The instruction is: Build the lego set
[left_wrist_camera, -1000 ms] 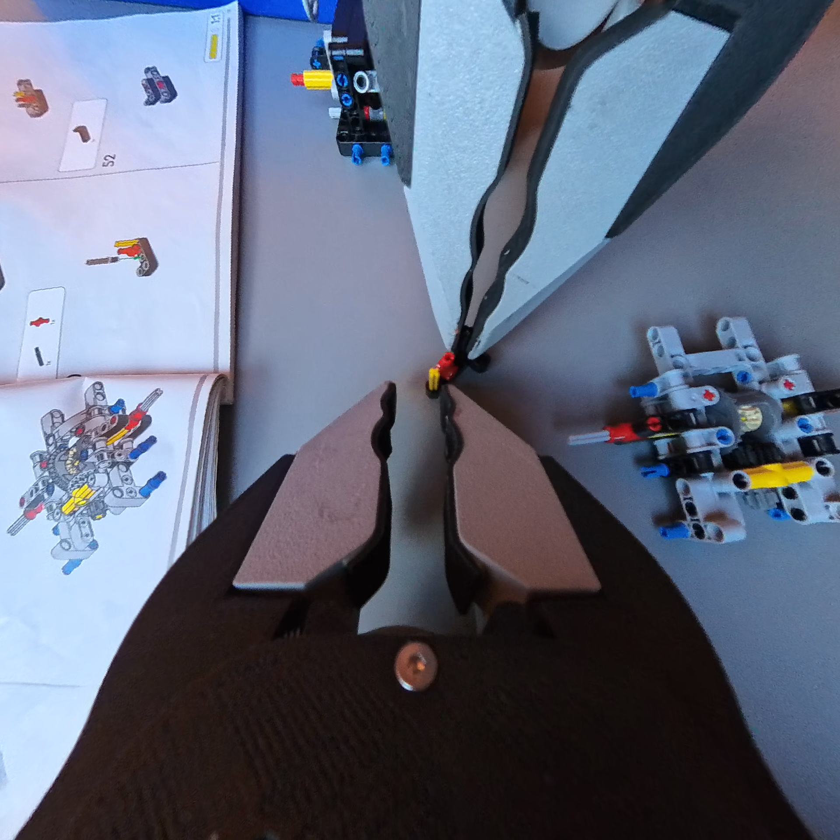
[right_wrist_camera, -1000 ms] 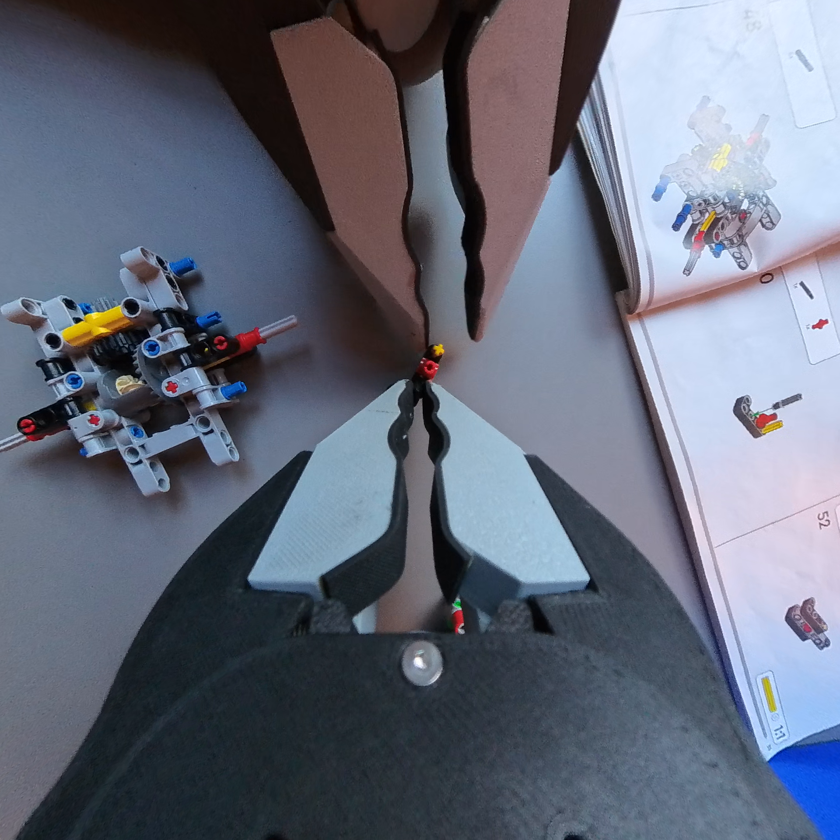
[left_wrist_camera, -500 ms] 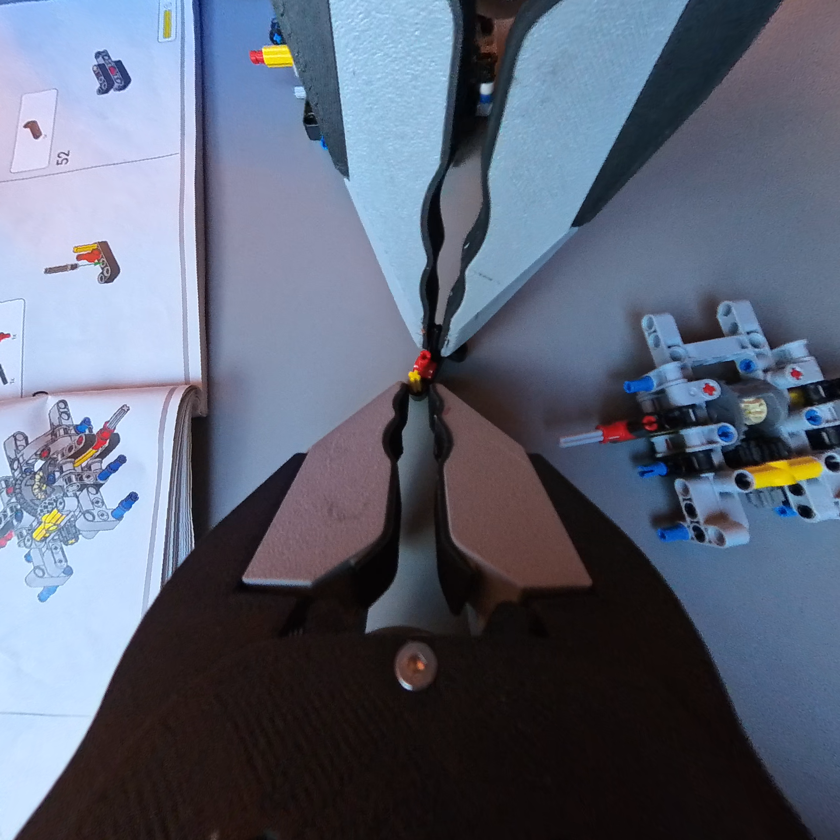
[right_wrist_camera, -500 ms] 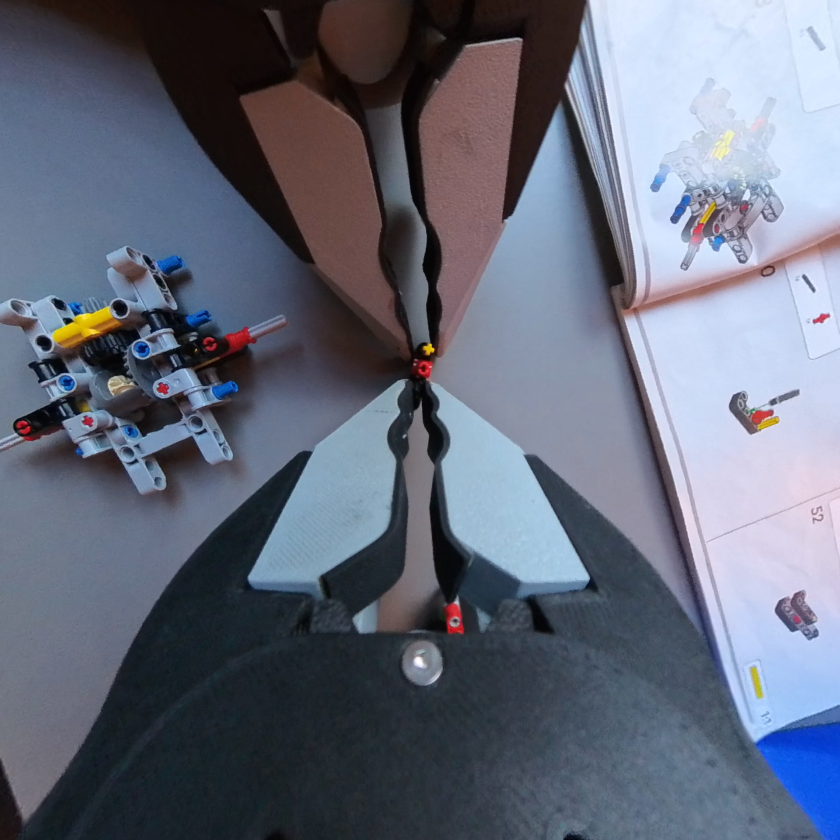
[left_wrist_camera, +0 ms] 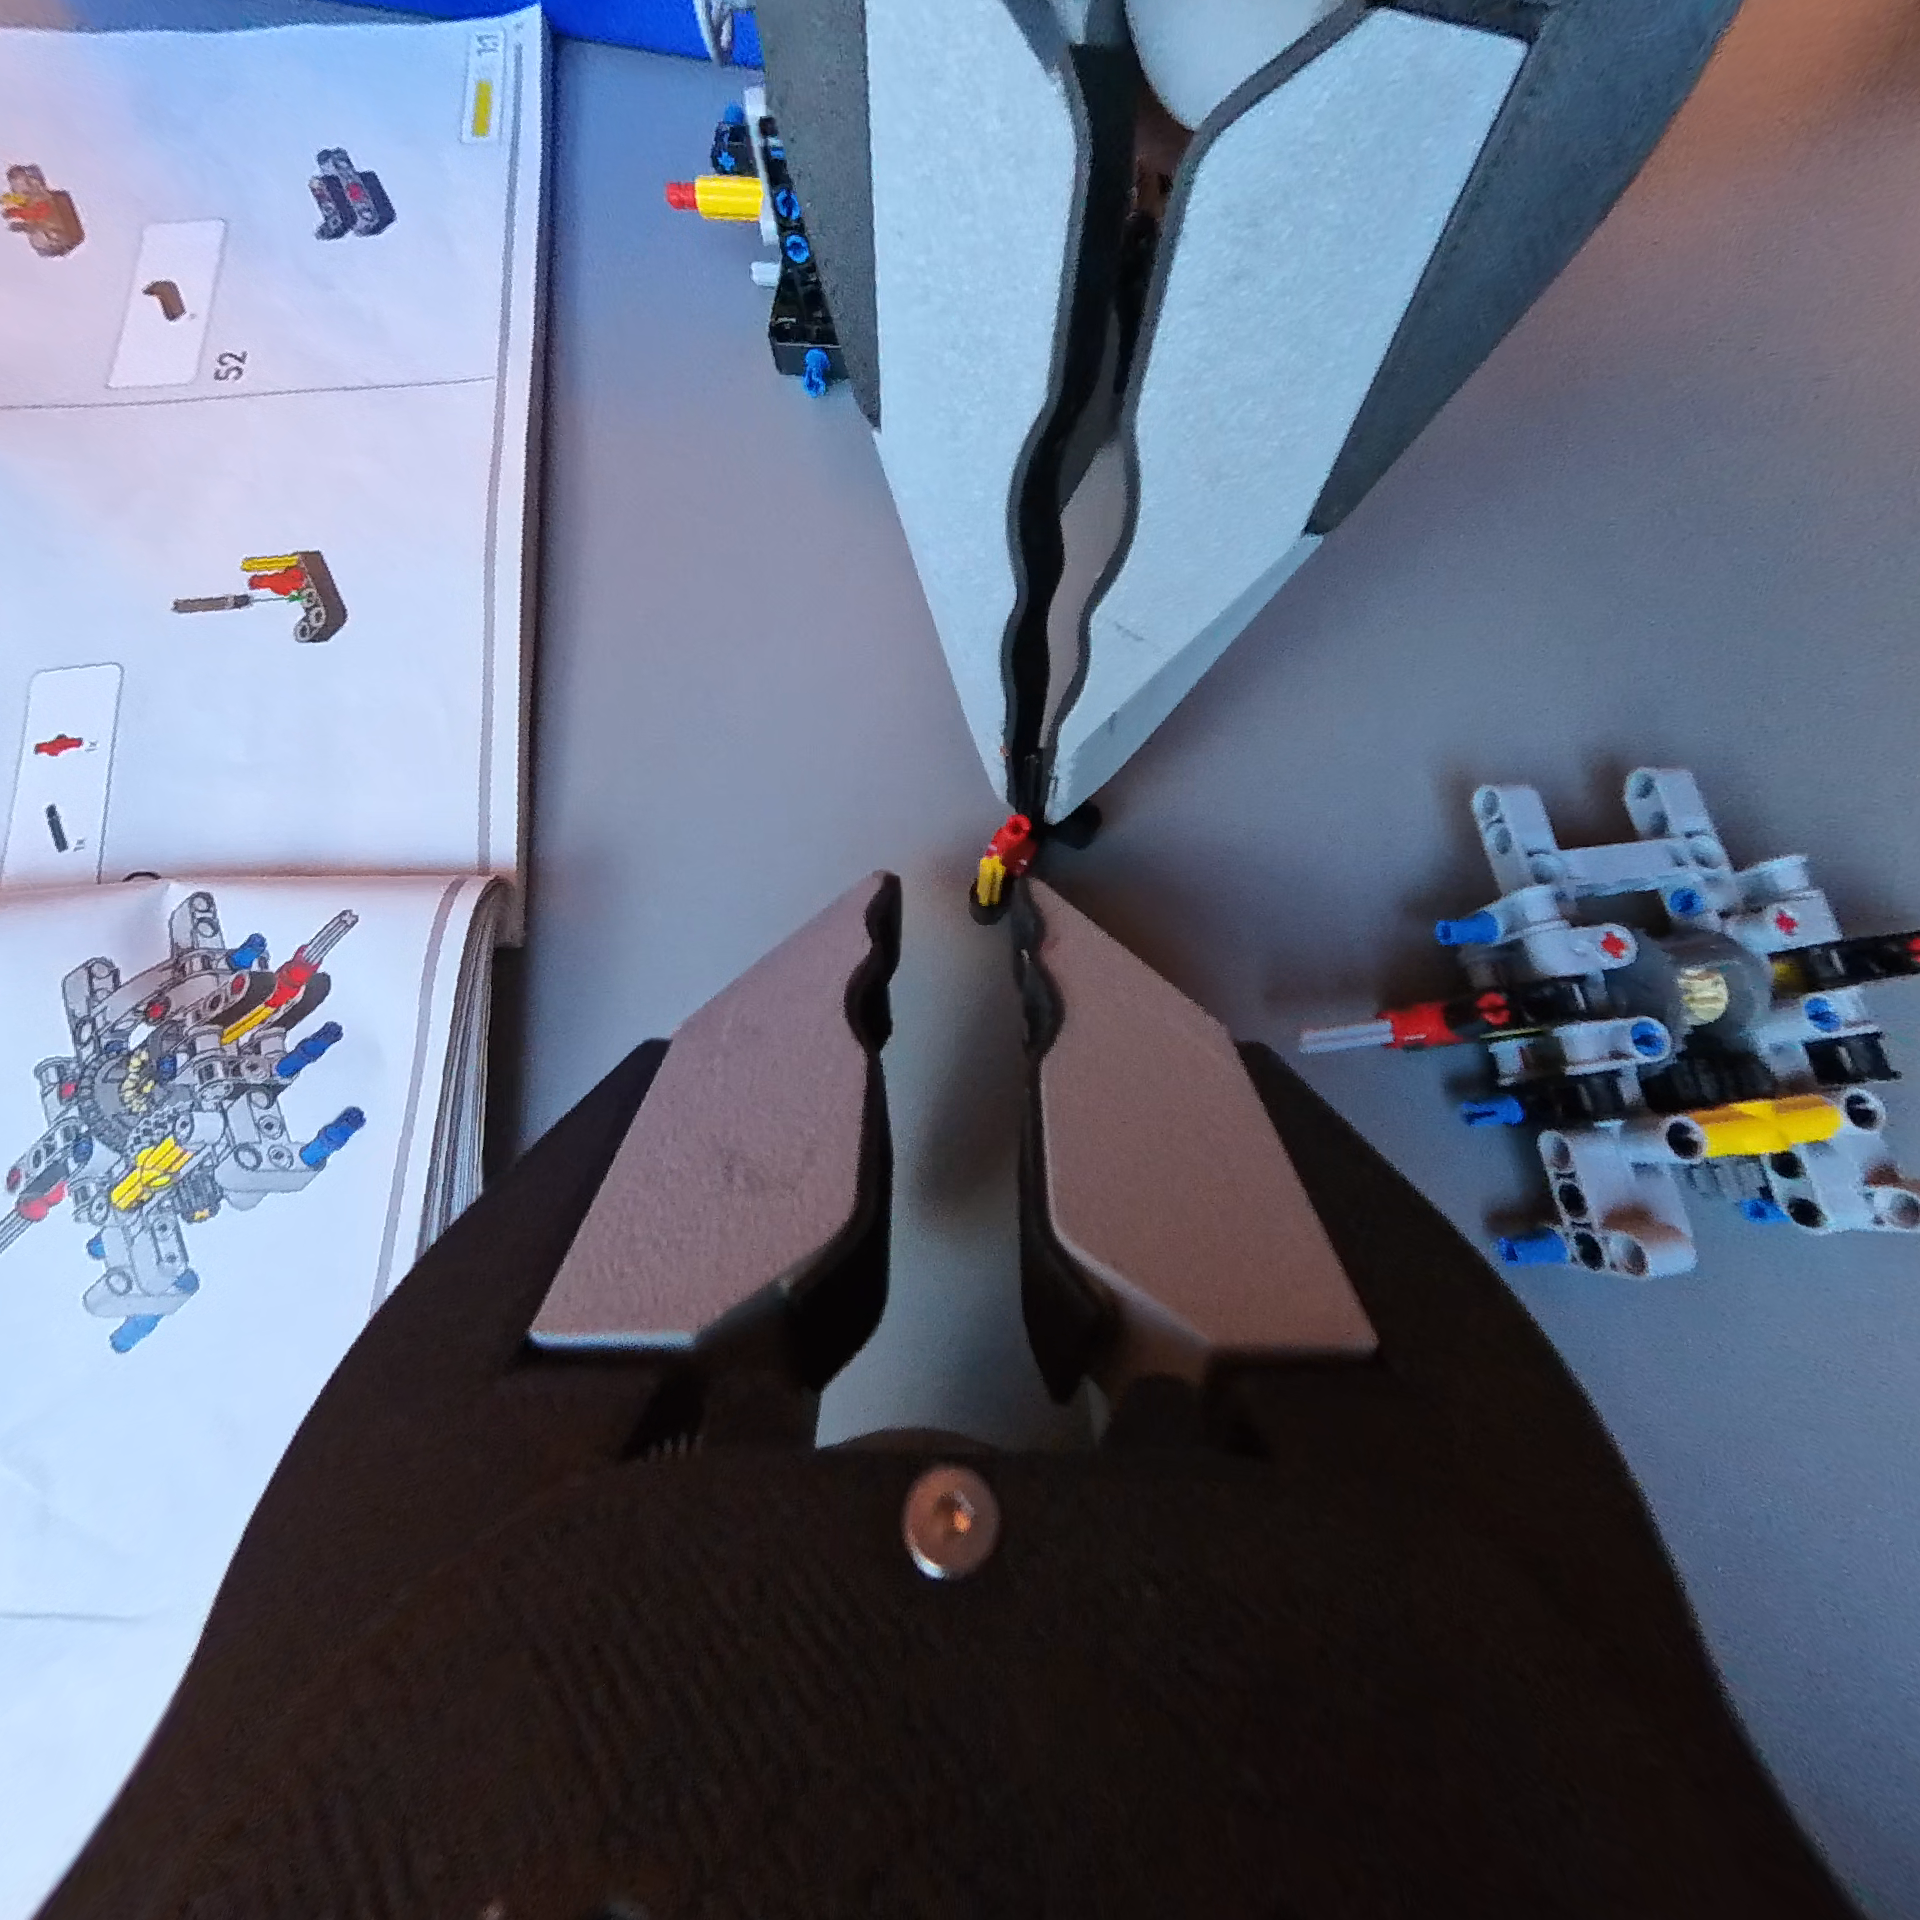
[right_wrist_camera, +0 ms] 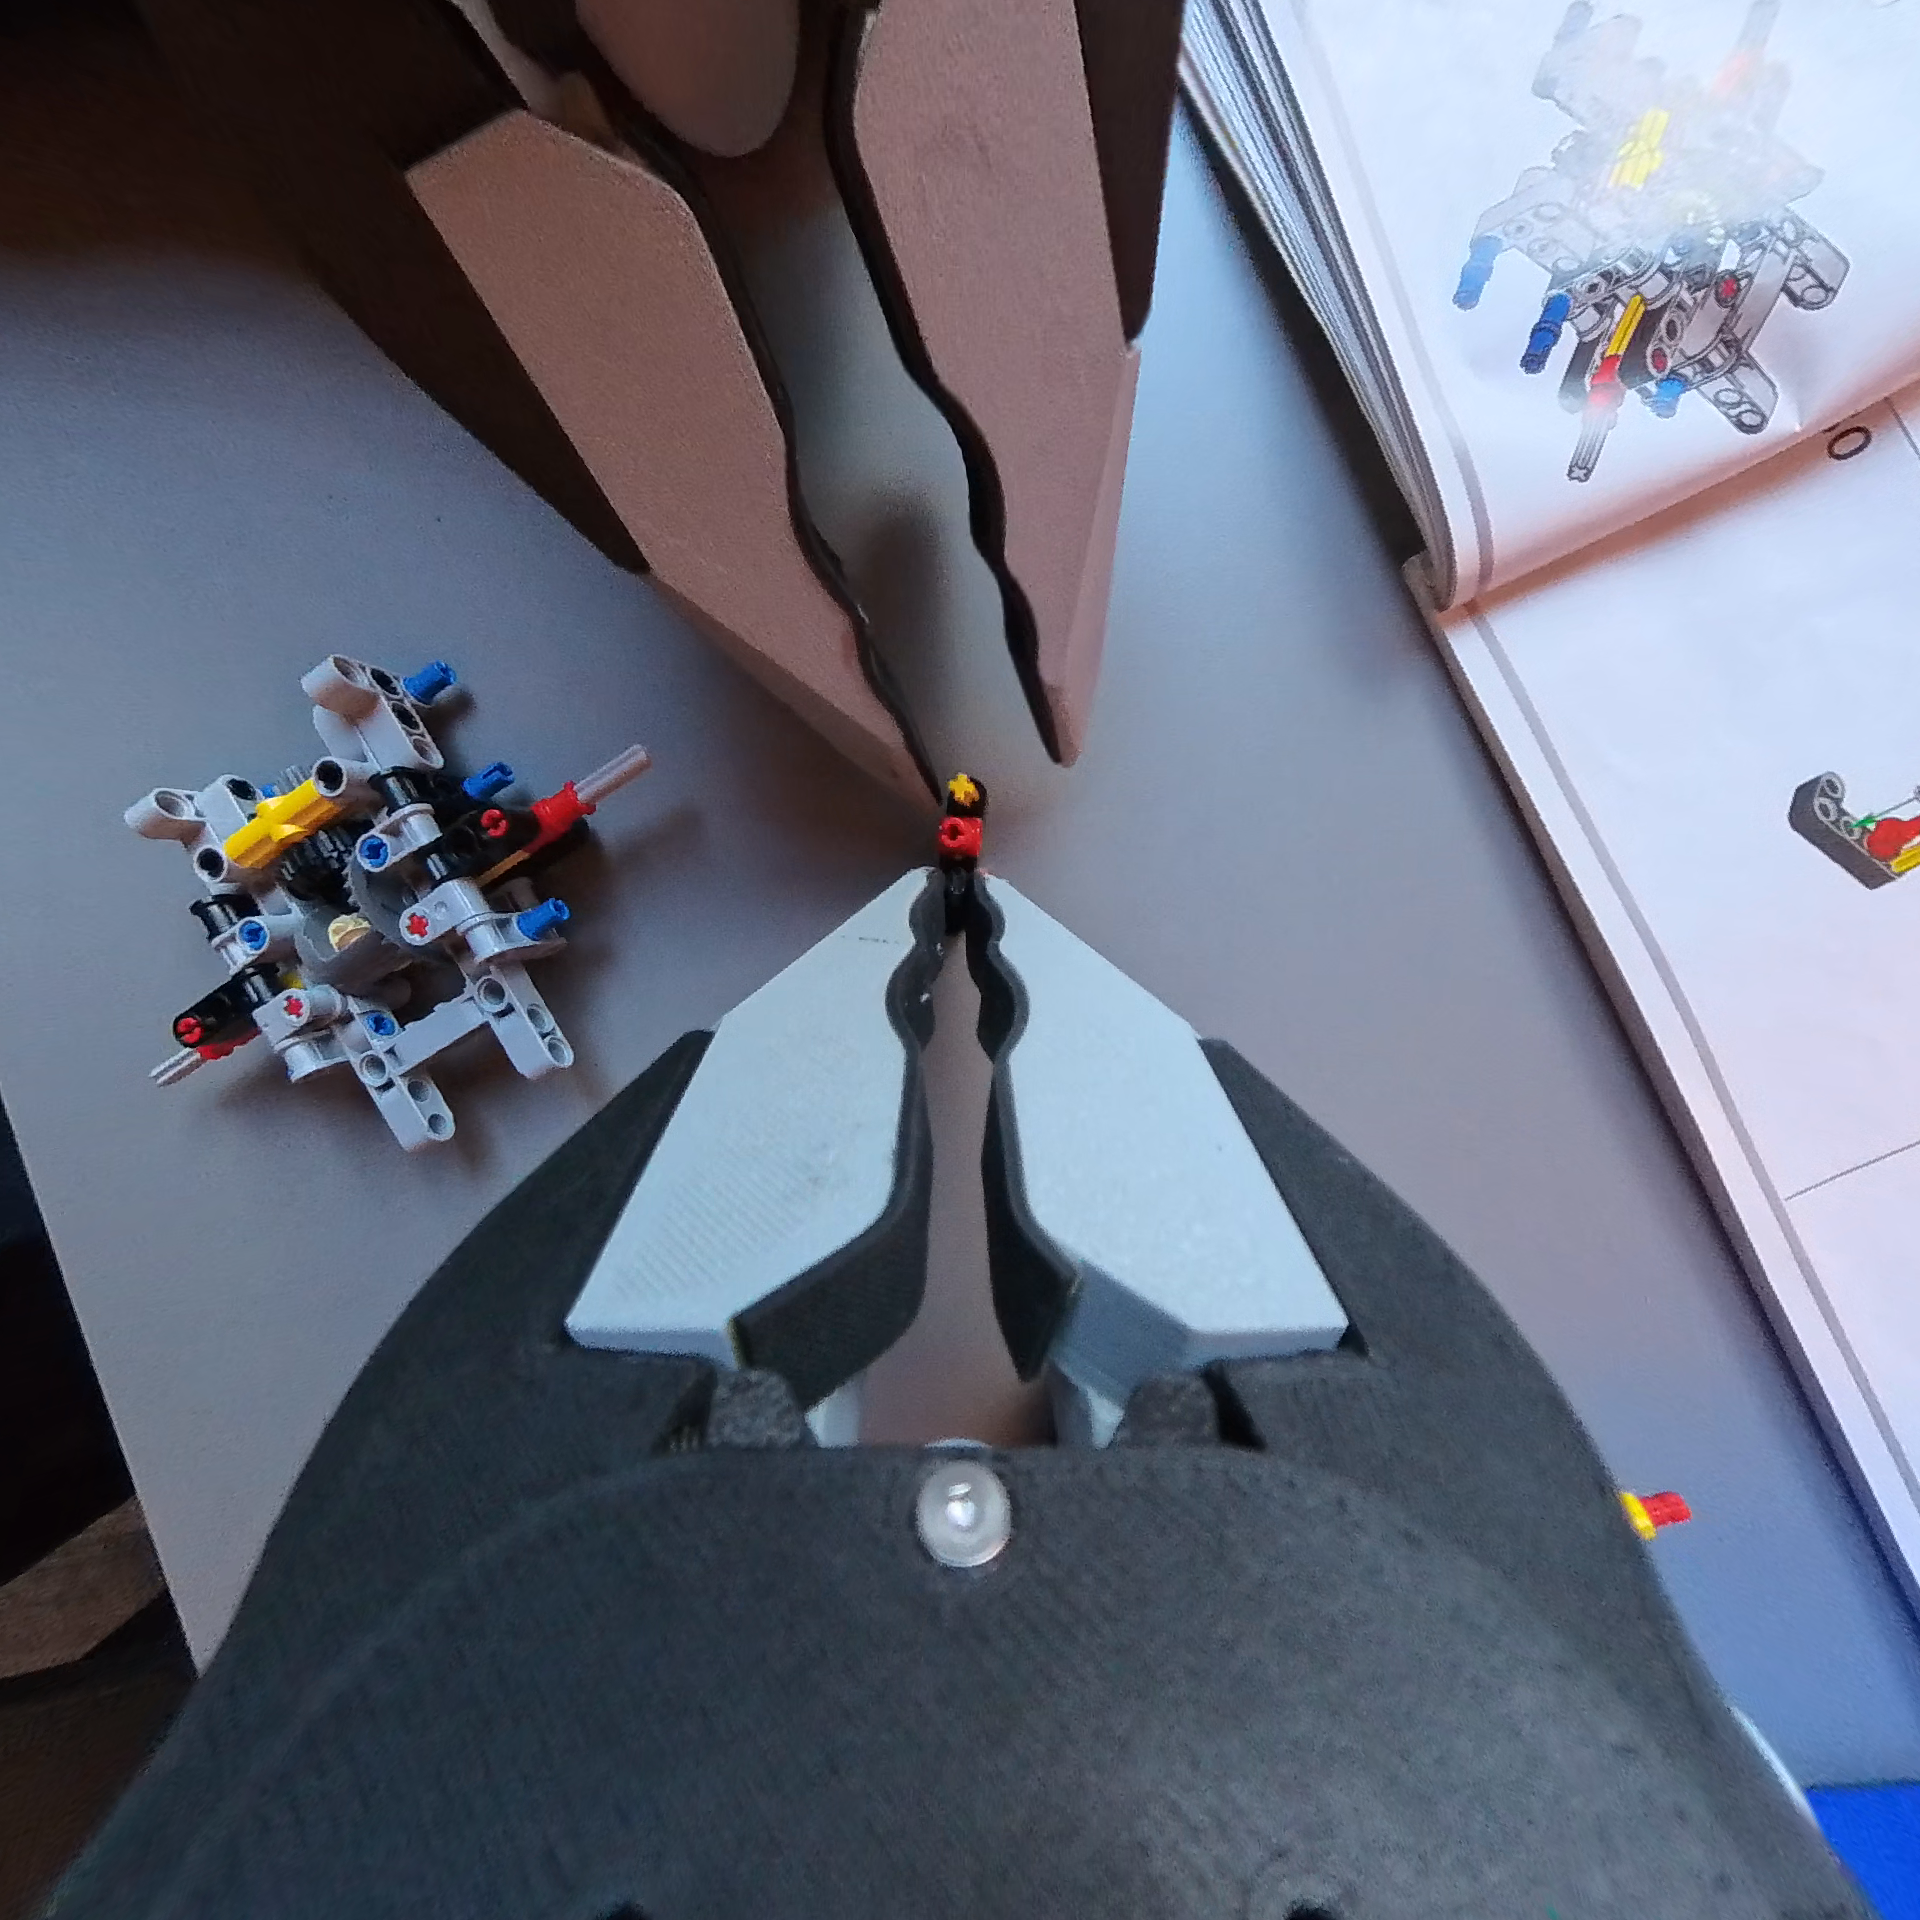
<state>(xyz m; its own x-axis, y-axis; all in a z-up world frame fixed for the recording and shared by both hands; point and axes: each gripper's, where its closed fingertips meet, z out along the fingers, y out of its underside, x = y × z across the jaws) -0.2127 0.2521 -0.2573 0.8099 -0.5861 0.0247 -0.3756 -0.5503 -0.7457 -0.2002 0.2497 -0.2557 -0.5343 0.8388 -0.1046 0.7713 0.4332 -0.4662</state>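
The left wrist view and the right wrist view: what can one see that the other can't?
Only the left wrist view shows a black brick assembly with a yellow and red pin, behind the grey gripper.

Only the right wrist view shows a loose red and yellow pin by its gripper's body.

Both show the grey brick model, the open instruction booklet, and the small black, red and yellow piece that the right gripper pinches, while the left gripper's fingers stand apart.
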